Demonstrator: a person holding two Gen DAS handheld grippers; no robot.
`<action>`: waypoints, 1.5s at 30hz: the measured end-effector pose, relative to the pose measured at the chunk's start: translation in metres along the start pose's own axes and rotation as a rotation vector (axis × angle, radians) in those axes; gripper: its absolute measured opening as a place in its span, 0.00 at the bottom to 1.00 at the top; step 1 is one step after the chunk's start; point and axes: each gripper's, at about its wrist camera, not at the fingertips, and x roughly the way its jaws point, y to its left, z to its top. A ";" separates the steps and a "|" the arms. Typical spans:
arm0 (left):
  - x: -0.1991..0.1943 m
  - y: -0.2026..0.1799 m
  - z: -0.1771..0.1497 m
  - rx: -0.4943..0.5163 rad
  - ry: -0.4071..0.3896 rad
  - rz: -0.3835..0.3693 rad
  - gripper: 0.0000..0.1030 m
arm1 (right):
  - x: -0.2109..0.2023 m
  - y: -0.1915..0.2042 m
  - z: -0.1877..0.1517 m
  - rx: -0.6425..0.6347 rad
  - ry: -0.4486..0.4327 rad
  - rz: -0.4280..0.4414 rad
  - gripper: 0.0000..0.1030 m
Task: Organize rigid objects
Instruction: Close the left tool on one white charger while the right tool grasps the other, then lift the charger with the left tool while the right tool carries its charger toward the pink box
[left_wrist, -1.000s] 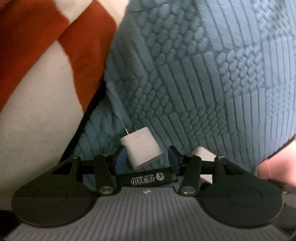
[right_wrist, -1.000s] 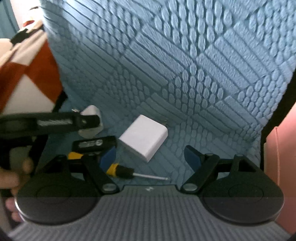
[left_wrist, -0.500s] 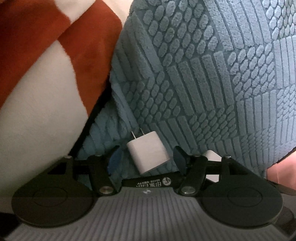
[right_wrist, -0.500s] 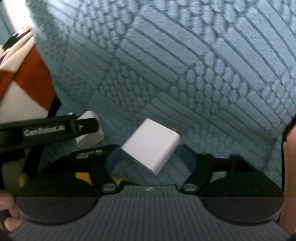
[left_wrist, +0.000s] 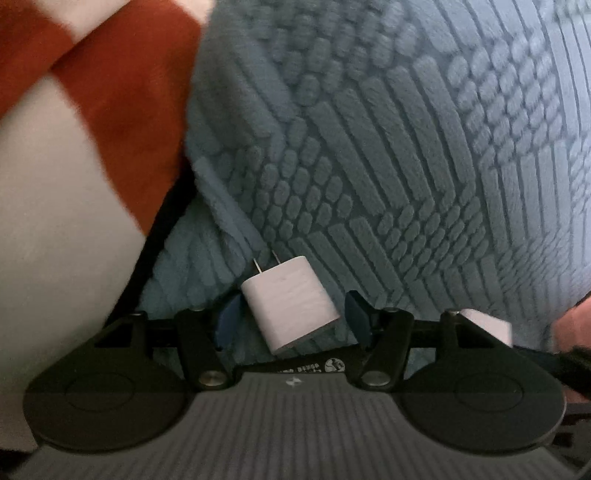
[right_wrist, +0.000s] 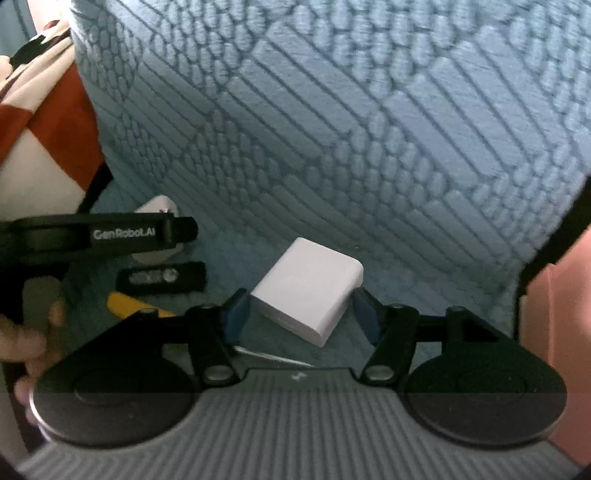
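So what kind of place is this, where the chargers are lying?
Probably a bed or sofa at home, not a workbench: the chargers lie on a soft blue textured blanket, an orange-and-white fleece throw is bunched beside it, and a small screwdriver lies loose on the fabric.

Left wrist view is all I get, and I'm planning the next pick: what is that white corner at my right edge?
Observer: A larger flat white charger. The right tongs straddle it; the jaws have just been closing, and the pads are not clearly pressing yet.
Operator: Anything else near it?
Observer: A screwdriver with a yellow handle lies on the blanket, its metal shaft passing just in front of the charger's near corner.
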 end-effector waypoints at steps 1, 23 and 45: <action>0.001 -0.004 -0.001 0.019 -0.002 0.013 0.64 | 0.000 -0.004 -0.001 0.002 0.005 -0.002 0.62; -0.064 -0.017 -0.019 0.075 -0.044 -0.109 0.58 | -0.068 -0.037 -0.025 0.083 -0.006 0.013 0.58; -0.160 0.004 -0.091 0.044 0.009 -0.238 0.55 | -0.127 0.001 -0.102 0.024 -0.040 -0.042 0.57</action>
